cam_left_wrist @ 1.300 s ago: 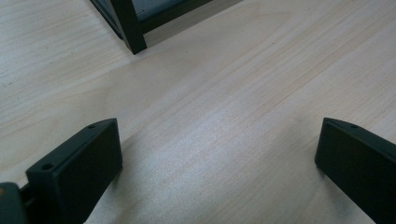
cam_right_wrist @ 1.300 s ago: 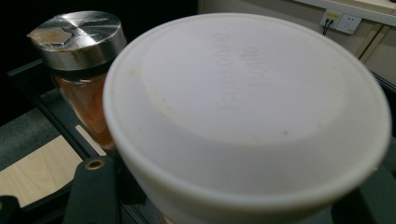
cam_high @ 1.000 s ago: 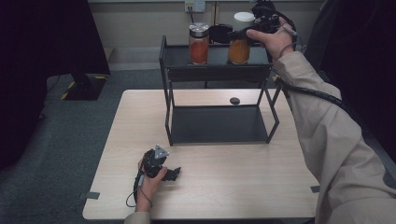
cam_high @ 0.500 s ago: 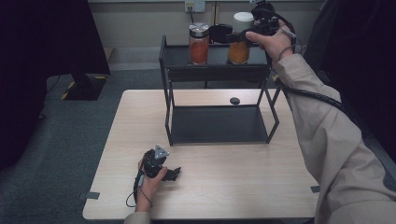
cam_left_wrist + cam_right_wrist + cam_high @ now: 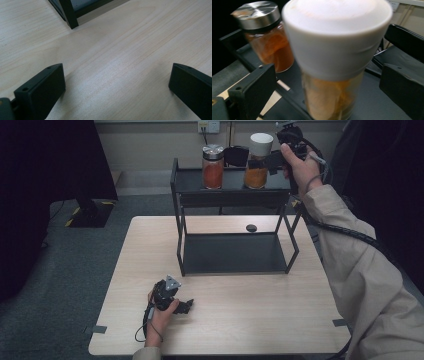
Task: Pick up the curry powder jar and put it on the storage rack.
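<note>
The white-capped jar (image 5: pixel 259 162) stands upright on the top shelf of the black rack (image 5: pixel 230 195), toward the shelf's right end, and through its clear wall you can see orange-yellow pieces filling the lower part; what they are exactly is hard to say. In the right claw view the same jar (image 5: pixel 335 62) looms close, the broad white cap above, the glass body below, sitting squarely between the two black jaws. The right claw (image 5: pixel 270 161) has just been opening: its jaws stand wide now, a gap visible on each side of the jar, pads off the glass. So the jar is between them, standing on the shelf on its own.

Just to its left on that shelf sits a second jar, the metal-lidded jar (image 5: pixel 213 166), packed with a deeper orange-red content, upright too and a little apart from the first. A dark rounded object rests behind and between the two; I cannot tell what it is.

Below, the rack's lower shelf rests on the pale wooden counter (image 5: pixel 150 245), with a small black disc (image 5: pixel 251 228) lying on the counter behind it.

Down at the near edge, the left claw (image 5: pixel 186 306) lies low on the counter, jaws spread wide over bare wood, well apart from the rack.
</note>
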Demonstrator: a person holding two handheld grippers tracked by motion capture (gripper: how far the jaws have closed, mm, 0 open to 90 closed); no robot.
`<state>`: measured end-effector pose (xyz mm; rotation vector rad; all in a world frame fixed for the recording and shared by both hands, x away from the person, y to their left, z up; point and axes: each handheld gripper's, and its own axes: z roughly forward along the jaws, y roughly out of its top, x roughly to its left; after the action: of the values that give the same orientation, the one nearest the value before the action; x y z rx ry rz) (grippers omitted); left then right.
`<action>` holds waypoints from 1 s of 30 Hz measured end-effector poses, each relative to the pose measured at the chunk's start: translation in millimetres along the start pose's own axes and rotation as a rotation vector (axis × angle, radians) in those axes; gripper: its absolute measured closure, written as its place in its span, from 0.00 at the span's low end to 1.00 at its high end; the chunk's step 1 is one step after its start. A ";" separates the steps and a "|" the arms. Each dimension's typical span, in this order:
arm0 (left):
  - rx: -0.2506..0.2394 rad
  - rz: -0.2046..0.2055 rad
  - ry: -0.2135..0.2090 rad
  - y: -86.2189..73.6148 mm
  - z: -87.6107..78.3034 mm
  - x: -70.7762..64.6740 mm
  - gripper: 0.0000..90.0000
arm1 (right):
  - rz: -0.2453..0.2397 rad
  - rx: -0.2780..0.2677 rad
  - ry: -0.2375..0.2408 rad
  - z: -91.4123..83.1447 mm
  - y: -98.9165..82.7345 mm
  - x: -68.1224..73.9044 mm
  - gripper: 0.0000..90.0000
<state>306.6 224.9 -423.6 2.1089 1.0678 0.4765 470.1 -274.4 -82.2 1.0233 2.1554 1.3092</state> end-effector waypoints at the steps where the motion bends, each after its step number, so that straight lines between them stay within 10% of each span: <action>1: 0.000 0.000 0.000 -0.1 0.0 0.0 0.00 | 0.001 0.005 -0.007 -0.9 -1.4 2.0 0.00; 30: -0.001 0.000 0.000 -0.2 0.1 -0.1 0.00 | -0.030 -0.024 -0.022 -17.6 -42.5 34.8 0.00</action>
<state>306.4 224.8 -423.8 2.1077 1.0681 0.4771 420.1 -270.0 -110.5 0.9880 2.1254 1.3006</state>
